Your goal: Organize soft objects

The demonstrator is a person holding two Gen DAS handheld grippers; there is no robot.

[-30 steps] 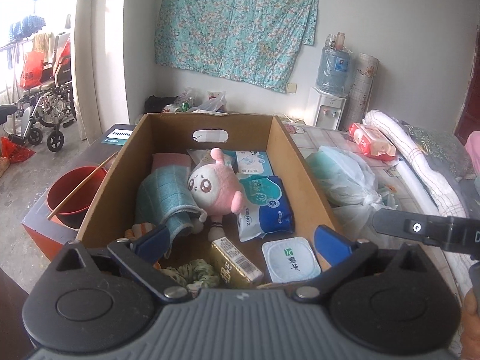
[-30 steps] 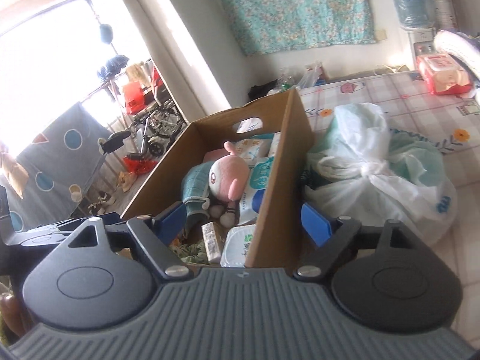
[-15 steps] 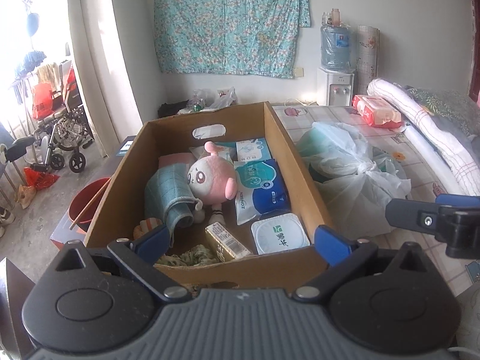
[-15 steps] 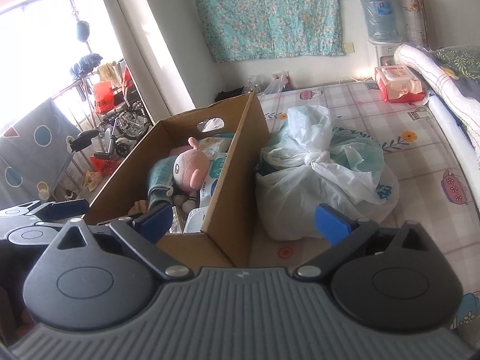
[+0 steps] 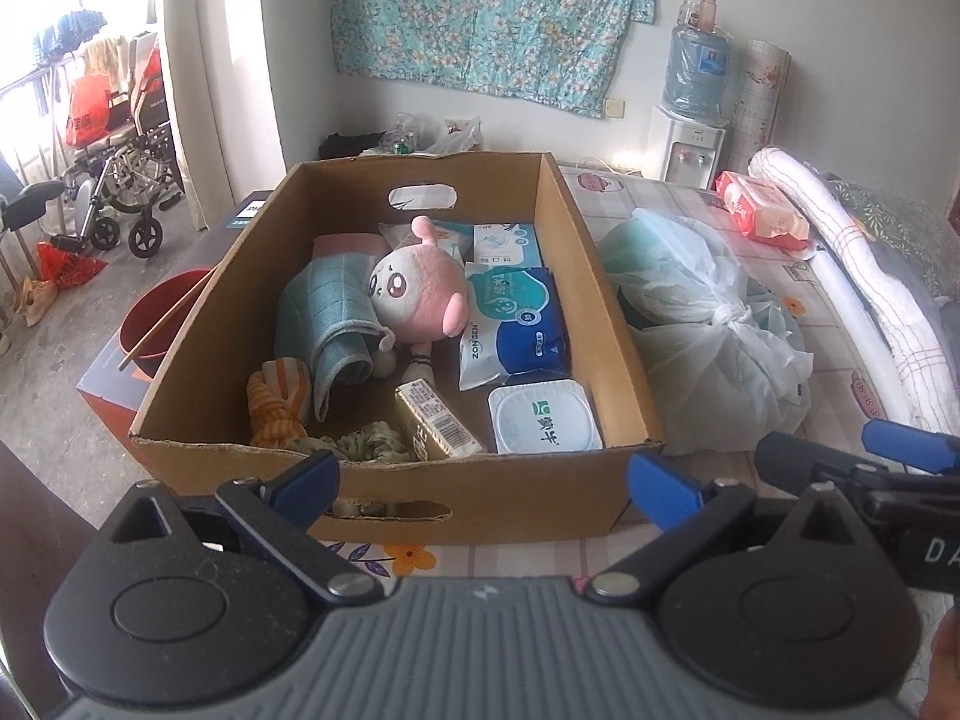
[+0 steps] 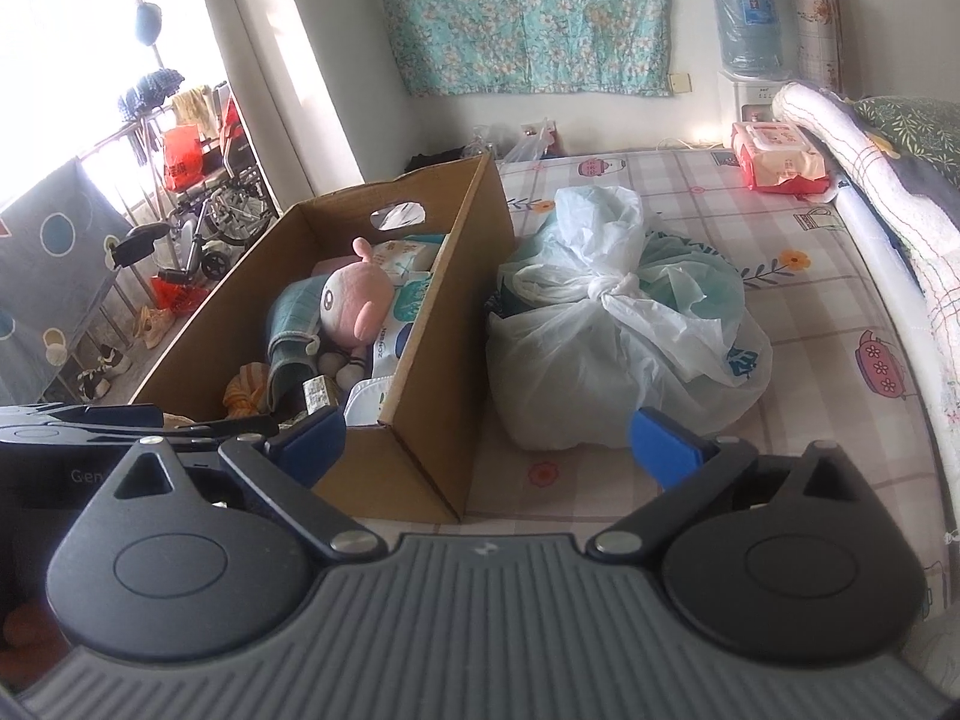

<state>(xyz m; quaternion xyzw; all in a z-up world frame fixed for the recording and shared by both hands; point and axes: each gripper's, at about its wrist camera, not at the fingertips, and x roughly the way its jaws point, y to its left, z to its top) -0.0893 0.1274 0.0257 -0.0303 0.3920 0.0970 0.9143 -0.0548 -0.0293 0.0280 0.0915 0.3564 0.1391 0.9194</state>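
Observation:
A cardboard box stands on the bed. Inside lie a pink plush toy, a teal towel, an orange striped cloth, a green scrunchie, a blue wipes pack, a white tub and a gold packet. My left gripper is open in front of the box's near wall, holding nothing. My right gripper is open and empty, by the box's near right corner and a tied plastic bag.
A pink tissue pack lies at the far end of the checked bed sheet. Rolled bedding runs along the right. A red bowl with chopsticks sits left of the box. A water dispenser and a wheelchair stand further off.
Both grippers have drawn back from the box, so its near wall and more of the bed now show. The right gripper's jaws stand wider than a second ago.

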